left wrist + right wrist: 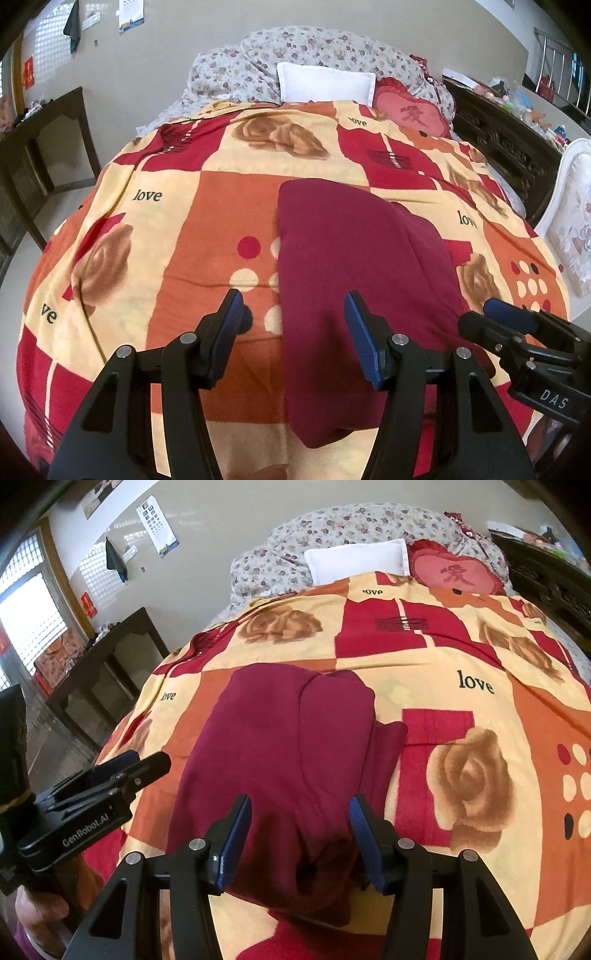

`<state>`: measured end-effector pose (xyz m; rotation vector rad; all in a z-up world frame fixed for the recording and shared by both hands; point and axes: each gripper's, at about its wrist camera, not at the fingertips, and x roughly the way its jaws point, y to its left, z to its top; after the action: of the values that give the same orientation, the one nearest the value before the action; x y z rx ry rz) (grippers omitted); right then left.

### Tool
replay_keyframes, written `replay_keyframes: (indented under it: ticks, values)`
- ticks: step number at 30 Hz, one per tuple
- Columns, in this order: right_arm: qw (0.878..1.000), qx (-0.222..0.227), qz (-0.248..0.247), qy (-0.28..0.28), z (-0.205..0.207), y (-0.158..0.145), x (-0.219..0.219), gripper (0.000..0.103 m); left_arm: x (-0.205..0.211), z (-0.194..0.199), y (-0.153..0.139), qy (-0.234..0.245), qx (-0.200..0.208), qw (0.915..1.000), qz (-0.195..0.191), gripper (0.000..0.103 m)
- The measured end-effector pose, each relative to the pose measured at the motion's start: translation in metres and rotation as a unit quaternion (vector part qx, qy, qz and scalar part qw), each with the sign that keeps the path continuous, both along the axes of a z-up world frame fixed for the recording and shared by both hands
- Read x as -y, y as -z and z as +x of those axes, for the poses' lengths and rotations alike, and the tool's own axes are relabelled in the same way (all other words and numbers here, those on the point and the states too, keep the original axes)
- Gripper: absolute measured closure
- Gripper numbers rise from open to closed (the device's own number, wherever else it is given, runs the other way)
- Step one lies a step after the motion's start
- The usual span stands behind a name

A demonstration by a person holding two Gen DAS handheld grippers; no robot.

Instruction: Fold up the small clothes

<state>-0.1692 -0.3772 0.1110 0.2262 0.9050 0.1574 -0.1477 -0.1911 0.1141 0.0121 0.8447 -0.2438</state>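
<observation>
From the left wrist camera, the left gripper [293,314] hangs over the bed with its two blue-padded fingers spread wide apart, nothing between them touching either pad. The folded maroon knit garment [354,280] lies flat on the orange, red and cream blanket printed with roses and the word love [207,221]. The garment's left edge runs up from 6 o'clock toward 12 o'clock through the gap between the fingers, so the left pad sits over bare blanket and the right pad over maroon cloth. A folded flap shows as a seam down the garment's right part. At 3 o'clock to 4 o'clock the right gripper [509,314] reaches in from the side beside the garment's right edge; from here I cannot tell how its jaws stand. At 12 o'clock a white rectangular pillow [325,83] leans on a floral quilt bundle [295,48], with a red heart-shaped cushion [410,114] at 1 o'clock

From the right wrist camera, the right gripper [301,816] also has its fingers well apart, and the garment [280,746] fills the gap, its near bunched end lying between and just under the pads without being pinched. The garment stretches away toward 12 o'clock. The left gripper [122,766] shows at 9 o'clock, beside the garment's left edge, above the blanket [461,657]
</observation>
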Motion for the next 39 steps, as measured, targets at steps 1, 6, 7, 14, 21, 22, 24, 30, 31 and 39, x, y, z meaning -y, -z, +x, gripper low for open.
replay_keyframes:
  ticks: [1,6,7,14,21,22,24,30,31,39]
  values:
    - [1.0,-0.001,0.001,0.0,0.001,0.0,0.0,0.049,0.001,0.0,0.001,0.0,0.0,1.0,0.0,0.046]
    - [1.0,-0.004,0.005,-0.002,0.004,0.002,0.0,0.049,0.002,0.003,0.004,0.001,-0.005,1.0,0.001,0.046]
    - [1.0,-0.005,0.007,-0.004,0.004,0.002,-0.001,0.049,0.003,0.003,0.004,0.001,-0.006,1.0,0.002,0.046]
    - [1.0,-0.01,0.013,-0.007,0.007,0.006,-0.001,0.049,0.007,0.005,0.009,0.004,-0.008,0.9999,0.006,0.046]
    - [1.0,-0.016,0.013,-0.008,0.009,0.01,-0.001,0.049,0.006,0.006,0.013,0.003,-0.013,0.9999,0.006,0.046]
    - [1.0,-0.017,0.014,-0.009,0.009,0.01,-0.001,0.049,0.007,0.006,0.013,0.003,-0.013,0.9999,0.006,0.046]
    - [1.0,-0.018,0.011,-0.01,0.009,0.011,-0.002,0.049,0.007,0.006,0.013,0.004,-0.012,0.9999,0.007,0.046]
    - [1.0,-0.021,0.009,-0.013,0.011,0.013,-0.005,0.049,0.008,0.006,0.014,0.004,-0.013,0.9999,0.009,0.046]
    - [1.0,-0.021,0.01,-0.013,0.011,0.013,-0.005,0.049,0.008,0.006,0.014,0.004,-0.013,0.9999,0.009,0.046]
    - [1.0,-0.024,0.013,-0.013,0.012,0.015,-0.007,0.049,0.007,0.008,0.016,0.005,-0.016,0.9998,0.01,0.046]
